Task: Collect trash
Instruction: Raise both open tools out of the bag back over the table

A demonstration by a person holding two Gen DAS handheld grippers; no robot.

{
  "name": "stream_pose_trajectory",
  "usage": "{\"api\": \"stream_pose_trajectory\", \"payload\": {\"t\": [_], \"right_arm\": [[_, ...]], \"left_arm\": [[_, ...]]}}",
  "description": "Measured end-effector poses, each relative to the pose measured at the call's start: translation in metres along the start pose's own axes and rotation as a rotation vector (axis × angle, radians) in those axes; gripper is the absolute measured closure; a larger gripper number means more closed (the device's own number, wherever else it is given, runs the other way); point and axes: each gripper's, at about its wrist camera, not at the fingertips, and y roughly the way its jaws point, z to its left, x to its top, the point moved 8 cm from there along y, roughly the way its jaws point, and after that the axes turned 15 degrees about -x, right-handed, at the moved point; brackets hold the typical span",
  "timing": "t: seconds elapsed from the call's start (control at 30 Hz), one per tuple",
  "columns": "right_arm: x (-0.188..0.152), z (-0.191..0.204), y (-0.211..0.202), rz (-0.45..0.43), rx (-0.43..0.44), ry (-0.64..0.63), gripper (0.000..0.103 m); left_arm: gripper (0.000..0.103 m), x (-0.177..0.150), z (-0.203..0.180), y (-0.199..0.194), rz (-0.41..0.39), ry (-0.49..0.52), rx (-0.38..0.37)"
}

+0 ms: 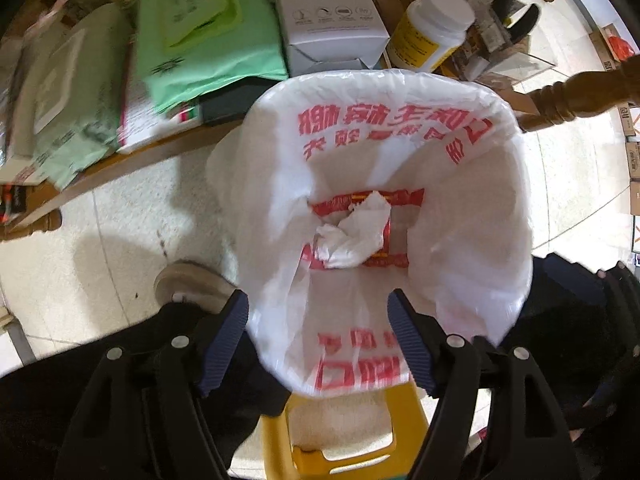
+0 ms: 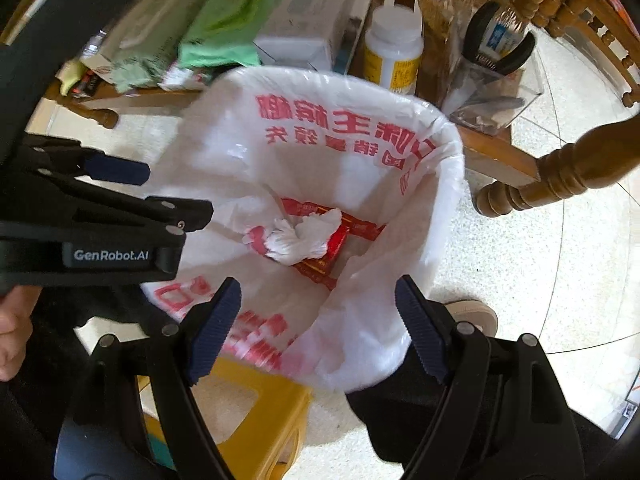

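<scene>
A trash bin lined with a white plastic bag with red print (image 1: 460, 148) stands on the floor beside a low wooden table; it also shows in the right wrist view (image 2: 400, 160). A crumpled white tissue (image 1: 356, 232) lies at the bottom on red wrappers (image 1: 404, 198); the tissue also shows in the right wrist view (image 2: 304, 240). My left gripper (image 1: 318, 344) is open and empty above the bin's near rim. My right gripper (image 2: 318, 328) is open and empty above the near rim. The left gripper (image 2: 176, 196) shows at the left of the right wrist view.
The low wooden table (image 1: 132, 160) holds green wipe packs (image 1: 208, 36), a white box (image 1: 332, 12), a white pill bottle (image 1: 432, 28) and a clear holder with pliers (image 2: 496, 80). A yellow stool (image 1: 344, 436) stands under the grippers. A wooden chair leg (image 2: 560, 176) is at the right.
</scene>
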Motion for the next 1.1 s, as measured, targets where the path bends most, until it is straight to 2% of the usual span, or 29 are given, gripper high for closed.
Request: {"api": "stream_pose_trajectory", "payload": {"t": [0.2,0.3,0.43,0.6,0.73,0.83,1.0,1.1], "right_arm": [[-0.015,-0.016,-0.068,-0.068,0.043,0.02,0.018],[-0.016,-0.031,-0.108,-0.104,0.057,0.042,0.016],[-0.007,-0.061,-0.17,-0.171,0.015,0.061,0.015],[0.018,-0.088,-0.252,-0.306,-0.063,0.024,0.011],[0.04,-0.104,-0.306,-0.376,-0.032,0.031,0.011],[0.061,-0.118,-0.344,-0.425,-0.002,0.047,0.01],[0.099,-0.135,-0.389,-0.477,-0.01,0.058,0.01],[0.123,-0.137,-0.403,-0.488,-0.009,0.052,0.01]], "left_arm": [[0.026,-0.048,-0.008,-0.063,-0.065,0.03,-0.015],[0.026,-0.07,-0.014,-0.107,-0.089,0.066,-0.007],[0.022,-0.077,-0.029,-0.193,-0.167,0.118,-0.007],[0.014,-0.065,-0.06,-0.3,-0.282,0.23,0.032],[0.013,-0.048,-0.079,-0.372,-0.346,0.256,0.044],[0.013,-0.034,-0.087,-0.416,-0.365,0.248,0.011],[0.013,-0.006,-0.089,-0.456,-0.413,0.206,0.028],[0.013,0.011,-0.081,-0.469,-0.414,0.139,-0.009]]}}
